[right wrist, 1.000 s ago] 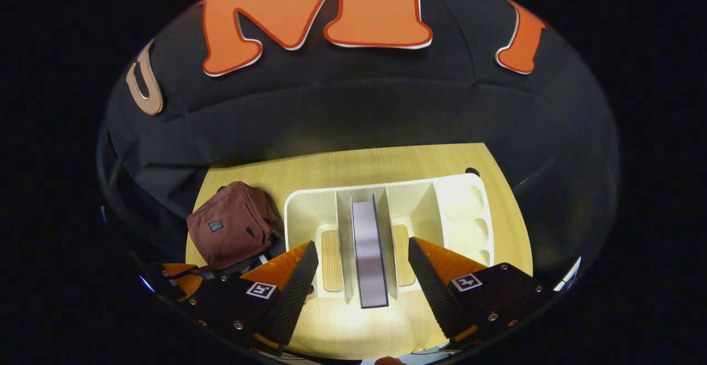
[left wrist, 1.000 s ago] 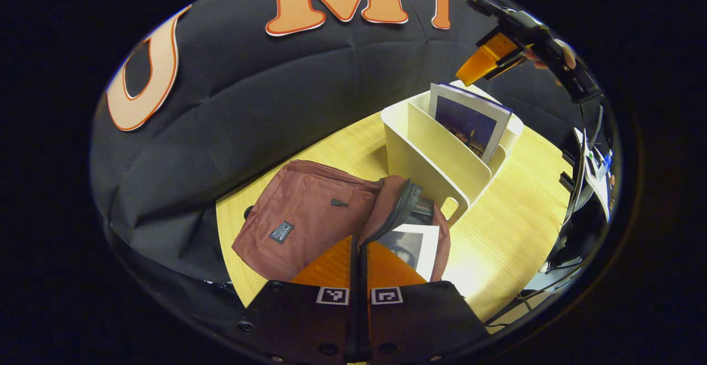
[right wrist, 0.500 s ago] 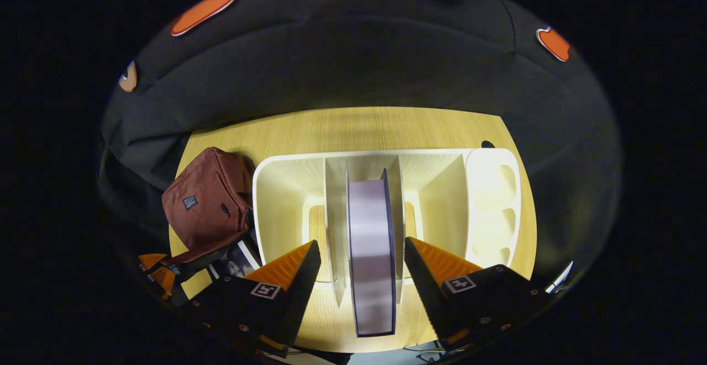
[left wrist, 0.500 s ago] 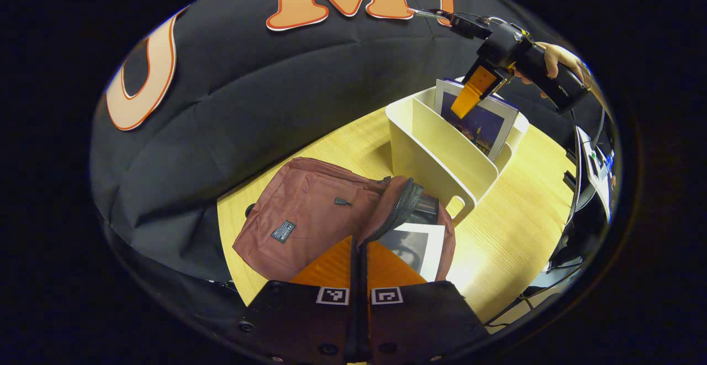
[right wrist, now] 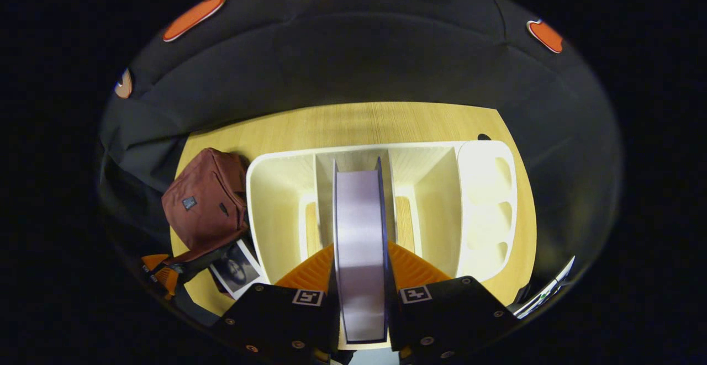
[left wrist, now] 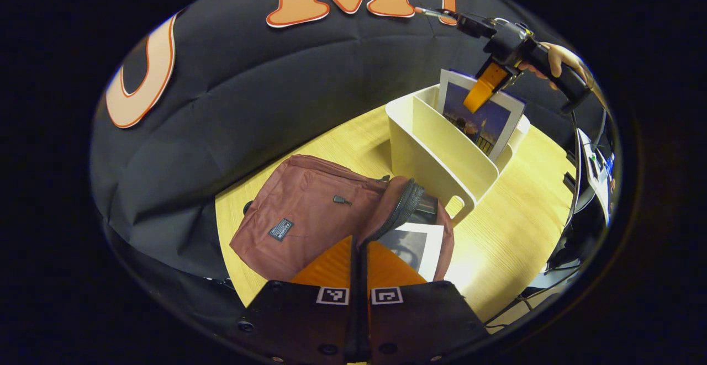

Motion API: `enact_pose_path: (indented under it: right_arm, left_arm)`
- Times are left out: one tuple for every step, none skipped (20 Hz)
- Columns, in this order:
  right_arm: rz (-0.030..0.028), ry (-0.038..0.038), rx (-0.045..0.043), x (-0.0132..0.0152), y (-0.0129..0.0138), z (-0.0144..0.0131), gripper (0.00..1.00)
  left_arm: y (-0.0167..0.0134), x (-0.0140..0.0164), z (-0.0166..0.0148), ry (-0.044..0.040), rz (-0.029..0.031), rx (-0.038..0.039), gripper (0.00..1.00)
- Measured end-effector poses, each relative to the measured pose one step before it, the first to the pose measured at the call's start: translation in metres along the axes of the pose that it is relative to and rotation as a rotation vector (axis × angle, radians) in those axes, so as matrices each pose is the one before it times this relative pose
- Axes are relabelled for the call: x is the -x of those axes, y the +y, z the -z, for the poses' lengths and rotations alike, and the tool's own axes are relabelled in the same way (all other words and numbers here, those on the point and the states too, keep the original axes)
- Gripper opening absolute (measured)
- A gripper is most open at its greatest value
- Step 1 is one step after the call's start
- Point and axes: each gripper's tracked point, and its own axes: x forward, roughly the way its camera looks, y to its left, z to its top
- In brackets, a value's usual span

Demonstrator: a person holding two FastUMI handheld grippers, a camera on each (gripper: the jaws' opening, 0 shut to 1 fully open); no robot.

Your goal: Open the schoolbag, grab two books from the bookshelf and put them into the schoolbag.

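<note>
Left gripper view is sitting low over the schoolbag [left wrist: 309, 216], facing the bookshelf [left wrist: 442, 149] at 1 o'clock; right gripper view is looking straight down into that shelf [right wrist: 381, 205], with the bag [right wrist: 207, 205] at 9 o'clock.

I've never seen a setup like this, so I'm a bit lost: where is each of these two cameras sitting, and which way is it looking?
Left gripper view: rides on the left tool, looking down along its closed fingers at the open maroon fabric schoolbag, which holds a grey-covered book; farther off, a hand holds the right tool.
Right gripper view: rides on the right tool, looking down along the dark-covered book it clamps, into the cream plastic bookshelf.
Shared: schoolbag, bookshelf, both books, the light wooden table.
</note>
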Motion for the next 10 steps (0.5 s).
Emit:
enact_pose_path:
  right_arm:
    - [-0.00834,-0.01793,-0.00224,0.01156,0.00200,-0.00532,0.36]
    - [0.00183,-0.02047,-0.00488,0.00973,0.00023,-0.00369,0.36]
    - [0.00166,-0.02575,-0.00163,0.01148,0.00023,-0.00553,0.36]
    - [0.00204,-0.03242,-0.00826,0.01409,-0.00080,-0.00793,0.36]
    - [-0.00050,-0.02789,-0.00013,0.01462,-0.00092,-0.00617,0.35]
    - [0.00462,-0.03258,-0.01064,0.01418,-0.00225,-0.00790,0.35]
    - [0.00339,-0.03043,-0.00511,0.01460,-0.00073,-0.00685,0.35]
    - [0.00281,-0.03076,-0.01414,0.01309,-0.00342,-0.00492,0.36]
    - [-0.00317,-0.02744,-0.02173,0.01444,-0.00279,-0.00366,0.35]
    - [-0.01001,-0.02443,-0.02516,0.01434,-0.00200,-0.00172,0.35]
  left_arm:
    - [-0.00061,-0.00020,-0.00064,0.00030,0.00336,-0.00060,0.01]
    - [-0.00003,0.00073,0.00133,0.00051,0.00099,0.00035,0.01]
    - [0.00004,0.00051,0.00000,-0.00087,0.00054,0.00034,0.01]
    - [-0.00030,-0.00024,-0.00061,-0.00150,0.00245,0.00169,0.01]
    - [-0.00124,-0.00069,-0.00006,-0.00034,0.00483,0.00270,0.01]
    - [0.00012,-0.00014,0.00145,0.00123,0.00348,0.00370,0.01]
    - [-0.00029,0.00035,0.00062,-0.00068,0.00167,0.00181,0.01]
    - [-0.00001,-0.00054,0.00017,0.00095,0.00073,-0.00156,0.01]
    - [-0.00001,0.00069,-0.00104,-0.00210,0.00255,-0.00408,0.01]
    - [0.00008,0.00008,-0.00028,-0.00017,0.00191,-0.00378,0.01]
